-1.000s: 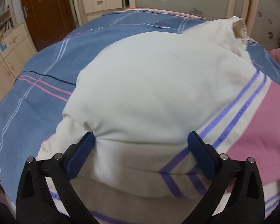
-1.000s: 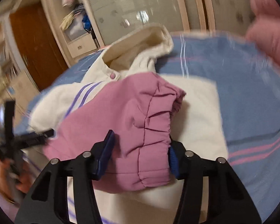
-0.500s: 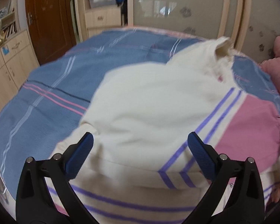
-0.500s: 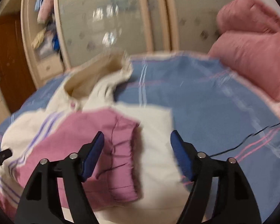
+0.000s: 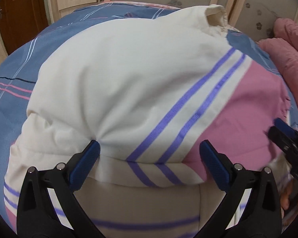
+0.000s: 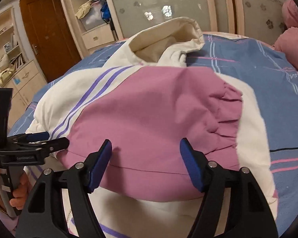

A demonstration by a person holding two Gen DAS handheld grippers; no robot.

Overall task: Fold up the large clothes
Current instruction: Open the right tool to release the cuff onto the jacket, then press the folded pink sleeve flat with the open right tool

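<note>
Both hand-held grippers (image 5: 149, 158) (image 6: 146, 158) wide apart

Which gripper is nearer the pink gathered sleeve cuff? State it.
Right. The right gripper hovers open just short of the cuff; the left gripper sits at the sleeve's opposite end.

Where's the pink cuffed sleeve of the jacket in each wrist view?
Left wrist: pink sleeve at right, laid across the white jacket; gathered cuff at far right edge.
Right wrist: pink sleeve centre frame, just past the open right gripper; cuff at right.
Shared landmark: the twin purple stripes bordering the pink.
</note>
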